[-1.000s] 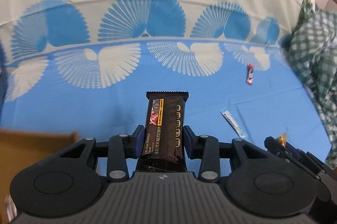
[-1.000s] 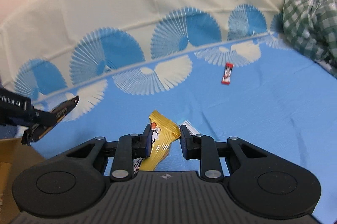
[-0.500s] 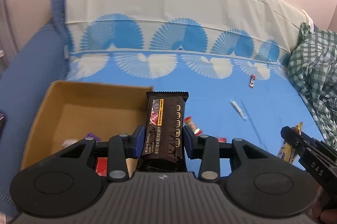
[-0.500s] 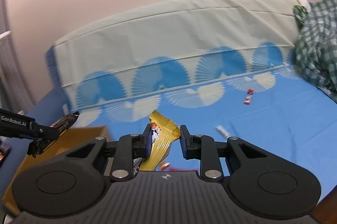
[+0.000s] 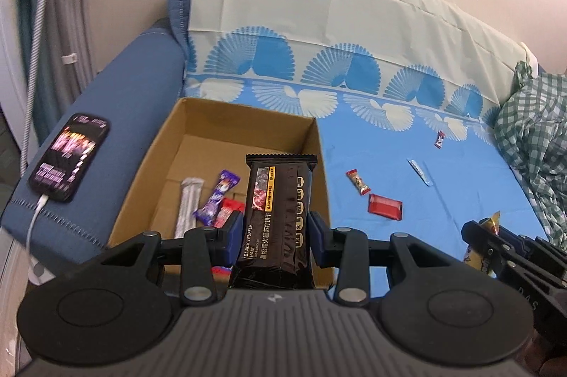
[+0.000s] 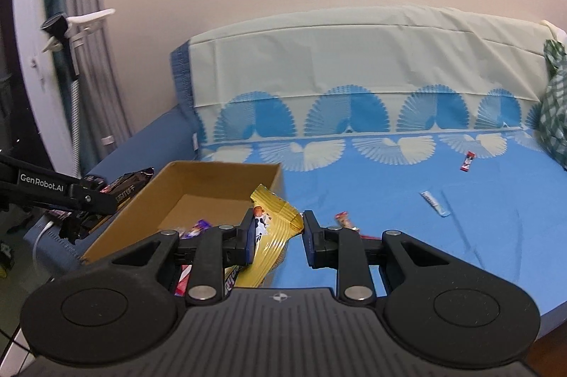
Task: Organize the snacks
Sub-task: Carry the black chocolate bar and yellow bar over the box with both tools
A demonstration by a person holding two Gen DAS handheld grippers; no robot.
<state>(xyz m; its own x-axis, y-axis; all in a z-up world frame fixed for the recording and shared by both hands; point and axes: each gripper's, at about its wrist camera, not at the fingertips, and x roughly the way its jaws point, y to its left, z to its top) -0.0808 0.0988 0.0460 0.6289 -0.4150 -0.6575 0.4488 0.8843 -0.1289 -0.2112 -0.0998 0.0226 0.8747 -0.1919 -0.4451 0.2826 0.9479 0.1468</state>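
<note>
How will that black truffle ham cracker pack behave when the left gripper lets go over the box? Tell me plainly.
The black cracker pack stands straight up between the left gripper's pads without sagging, so it is probably fairly stiff. Its glossy film looks slippery, so it may slide out quickly. Flat-sided, it should land and lie flat in the cardboard box rather than roll.

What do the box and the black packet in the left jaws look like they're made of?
Box: plain brown corrugated cardboard by the look, matte, with creased walls. Black cracker packet: probably glossy plastic film, going by its sheen, wrinkles and crimped, serrated top seal.
</note>
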